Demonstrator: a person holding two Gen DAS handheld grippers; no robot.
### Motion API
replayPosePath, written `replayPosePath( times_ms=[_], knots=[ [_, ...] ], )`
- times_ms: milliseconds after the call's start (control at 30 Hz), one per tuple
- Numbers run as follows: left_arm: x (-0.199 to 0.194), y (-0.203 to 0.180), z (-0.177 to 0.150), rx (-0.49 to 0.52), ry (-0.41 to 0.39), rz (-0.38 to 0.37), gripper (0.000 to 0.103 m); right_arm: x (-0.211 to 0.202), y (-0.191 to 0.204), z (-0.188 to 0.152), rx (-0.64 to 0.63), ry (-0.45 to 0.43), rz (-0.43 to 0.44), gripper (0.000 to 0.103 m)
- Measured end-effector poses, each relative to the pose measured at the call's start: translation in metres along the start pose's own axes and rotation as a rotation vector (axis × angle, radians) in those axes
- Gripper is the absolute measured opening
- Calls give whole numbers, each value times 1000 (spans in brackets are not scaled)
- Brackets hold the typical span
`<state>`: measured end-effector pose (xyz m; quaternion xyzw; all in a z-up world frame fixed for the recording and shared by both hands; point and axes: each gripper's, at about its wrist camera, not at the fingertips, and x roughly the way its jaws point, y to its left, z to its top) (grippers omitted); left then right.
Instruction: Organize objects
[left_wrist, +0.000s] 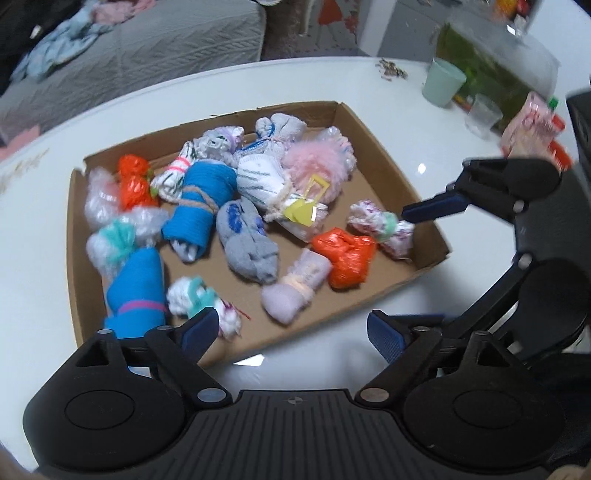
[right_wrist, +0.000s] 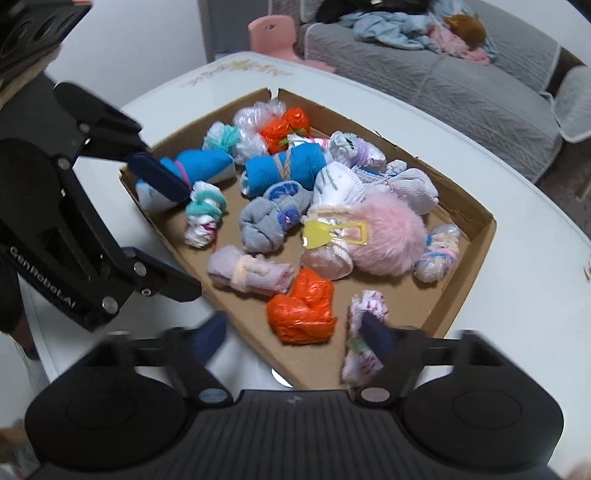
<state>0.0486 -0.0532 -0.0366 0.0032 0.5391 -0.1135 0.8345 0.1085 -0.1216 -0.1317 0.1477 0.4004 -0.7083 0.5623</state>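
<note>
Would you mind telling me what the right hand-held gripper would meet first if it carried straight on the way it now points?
Most likely the orange plastic bundle near the front of the cardboard box. It lies just ahead, between the open fingers of the right hand-held gripper, though depth is hard to judge.

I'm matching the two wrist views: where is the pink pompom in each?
Left wrist: pink pompom sits upper centre, toward the box's far right corner.
Right wrist: pink pompom sits right of centre.
Shared landmark: the yellow tag beside it.
</note>
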Motion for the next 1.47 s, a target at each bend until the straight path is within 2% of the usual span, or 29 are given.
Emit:
replayPosePath(
  times_ms=[33, 67, 133, 200, 400, 533, 600, 767, 1100, 1333, 1467],
  knots=[
    [-7, -1, -2, -16, -16, 2, 96, -4, 4, -1, 1, -2, -6, 86],
    [-14, -3, -4, -31, -40, 26, 103, -7, 7, -2, 8, -4, -23, 87],
    [-30, -4, -10, -63, -122, 102, 103, -13, 12, -5, 39, -10, -65, 90],
    [-37, -3, -13, -89, -159, 138, 103, -16, 18, -8, 58, -20, -94, 90],
    [-44, 21, -21, -202, -169, 178, 103, -21, 35, -5, 71, -63, -126, 91],
    [-45, 29, -28, -198, -166, 338, 103, -21, 45, 4, 99, -87, -144, 91],
    [-42, 32, -26, -184, -149, 372, 103, -19, 51, 7, 95, -95, -152, 91],
    [-48, 43, -28, -211, -165, 316, 103, -14, 56, 12, 97, -99, -140, 92],
    [-44, 36, -29, -189, -165, 328, 103, -7, 55, 13, 93, -78, -146, 92],
    [-48, 38, -30, -202, -203, 299, 102, -4, 56, 12, 85, -67, -142, 92],
    [-47, 38, -28, -201, -197, 306, 102, -5, 53, 12, 100, -70, -138, 92]
  ],
)
